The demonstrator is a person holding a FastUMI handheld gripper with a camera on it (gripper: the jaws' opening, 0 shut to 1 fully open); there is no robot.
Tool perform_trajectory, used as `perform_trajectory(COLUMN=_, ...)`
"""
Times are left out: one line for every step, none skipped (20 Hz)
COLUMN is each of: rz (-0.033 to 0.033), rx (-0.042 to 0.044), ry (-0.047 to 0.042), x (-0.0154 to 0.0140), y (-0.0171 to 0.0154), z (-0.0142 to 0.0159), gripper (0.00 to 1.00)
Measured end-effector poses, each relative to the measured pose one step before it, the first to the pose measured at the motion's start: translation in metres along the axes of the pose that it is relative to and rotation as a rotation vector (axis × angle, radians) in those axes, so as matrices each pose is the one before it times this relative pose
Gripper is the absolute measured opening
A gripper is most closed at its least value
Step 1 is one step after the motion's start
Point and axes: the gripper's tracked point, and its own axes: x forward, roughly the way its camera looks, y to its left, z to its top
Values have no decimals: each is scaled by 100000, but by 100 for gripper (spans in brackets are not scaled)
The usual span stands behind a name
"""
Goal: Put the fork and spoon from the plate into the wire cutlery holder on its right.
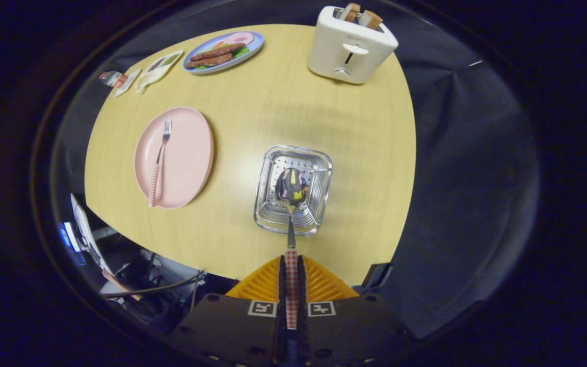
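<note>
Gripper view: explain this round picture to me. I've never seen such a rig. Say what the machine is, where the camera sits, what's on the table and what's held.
There is no robot here. A person carries a hand-held gripper, a two-finger clamp, and the camera rides on it, looking forward along the fingers from above the table. The lens is a fisheye, so the table looks curved.

The fingers are shut on the checked handle of a spoon, whose bowl hangs over the wire holder just ahead.

Left of the holder, a pink plate carries a fork. Beyond are a blue plate of food, a white toaster with toast in it, and some packets.
</note>
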Motion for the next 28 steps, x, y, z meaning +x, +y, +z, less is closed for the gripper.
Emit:
perform_trajectory(rz=1061, rx=-934, ry=2984, x=212, y=175, z=-37, gripper=7)
perform_trajectory(rz=143, rx=-377, ry=1815, x=190, y=-78, z=223, gripper=7)
perform_trajectory(rz=-160, rx=-240, ry=1203, x=221, y=-105, z=320, gripper=7)
perform_trajectory(rz=-766, rx=-133, ry=722, x=84, y=-169, z=379, gripper=7)
perform_trajectory(rz=-687, rx=-276, ry=666, x=8, y=-121, z=17, gripper=7)
perform_trajectory(rz=-452, rx=-213, ry=36, x=-33, y=-93, z=263, gripper=7)
perform_trajectory(rz=-368, rx=-203, ry=217, x=85, y=-119, z=136, gripper=7)
perform_trajectory(rz=-477, rx=-336, ry=-345, x=-64, y=-159, z=201, gripper=10)
perform_trajectory(rz=-282, rx=57, ry=-149, x=-2, y=32, z=-27, gripper=10)
perform_trajectory(rz=-474, rx=209, ry=-476, x=-138, y=-18, z=90, gripper=10)
perform_trajectory(rz=-529, rx=-471, ry=-1135, x=-99, y=-112, z=218, gripper=11)
perform_trajectory(rz=-1232, rx=-719, ry=-1814, x=-225, y=-171, z=309, gripper=13)
perform_trajectory(rz=-1008, rx=-171, ry=-2416, x=-179, y=-90, z=333, gripper=13)
perform_trajectory(rz=-646, rx=-247, ry=-2017, x=-260, y=16, z=105, gripper=13)
perform_trajectory(rz=-23, rx=573, ry=-1676, x=-309, y=144, z=190, gripper=14)
perform_trajectory(rz=190, rx=763, ry=-2008, x=-210, y=297, z=75, gripper=16)
perform_trajectory(rz=802, rx=549, ry=-1611, x=-282, y=447, z=75, gripper=16)
perform_trajectory(rz=883, rx=996, ry=-1721, x=-320, y=458, z=-7, gripper=16)
perform_trajectory(rz=910, rx=1189, ry=-1802, x=-227, y=519, z=136, gripper=21)
perform_trajectory(rz=1463, rx=1462, ry=-2695, x=-425, y=770, z=268, gripper=25)
perform_trajectory(rz=1433, rx=779, ry=-2389, x=-130, y=708, z=237, gripper=27)
perform_trajectory(rz=1531, rx=160, ry=-2698, x=-192, y=934, z=302, gripper=36)
perform_trajectory(rz=473, rx=-142, ry=-2299, x=-162, y=684, z=64, gripper=42)
perform_trajectory(rz=497, rx=-19, ry=-2683, x=-174, y=744, z=376, gripper=52)
perform_trajectory(rz=-259, rx=187, ry=-2554, x=38, y=691, z=176, gripper=61)
perform_trajectory(rz=-513, rx=-9, ry=-2272, x=-117, y=575, z=97, gripper=70)
perform_trajectory(rz=678, rx=-274, ry=-1742, x=-15, y=853, z=168, gripper=79)
perform_trajectory(rz=589, rx=-440, ry=-1943, x=27, y=1005, z=183, gripper=89)
